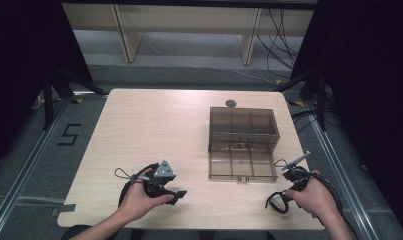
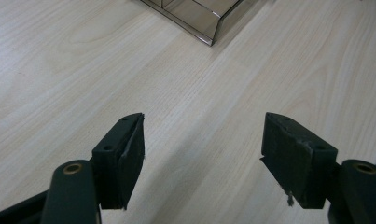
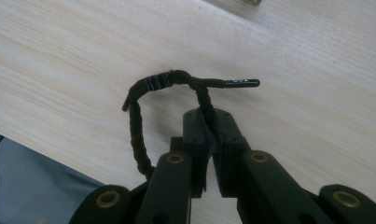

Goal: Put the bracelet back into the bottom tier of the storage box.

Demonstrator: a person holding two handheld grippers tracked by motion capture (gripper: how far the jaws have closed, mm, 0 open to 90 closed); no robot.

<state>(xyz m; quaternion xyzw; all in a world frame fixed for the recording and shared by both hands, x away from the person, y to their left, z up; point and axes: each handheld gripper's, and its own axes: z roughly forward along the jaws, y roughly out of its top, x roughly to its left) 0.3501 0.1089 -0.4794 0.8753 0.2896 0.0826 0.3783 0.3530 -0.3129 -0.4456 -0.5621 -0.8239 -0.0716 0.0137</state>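
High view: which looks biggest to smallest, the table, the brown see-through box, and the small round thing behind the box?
1. The table, by far.
2. The brown compartment box.
3. The small round thing at the far edge, tiny, though it lies farthest from the camera.

We see a light wooden desk (image 1: 154,130) with rounded corners, standing on a grey floor (image 1: 84,150). Toward its right half rests a clear, smoke-tinted plastic box (image 1: 243,142) divided into compartments, its lid swung open toward the far side; one corner of it also appears in the left gripper view (image 2: 195,18). Just beyond the box, at the far edge of the desk, we make out a small round dark thing (image 1: 231,103), perhaps a knob or cap, too small to tell. On the floor to the left is a black marking shaped like a 5 (image 1: 69,134). Farther back stands pale wooden furniture (image 1: 189,30), with loose cables (image 1: 281,45) hanging to its right.
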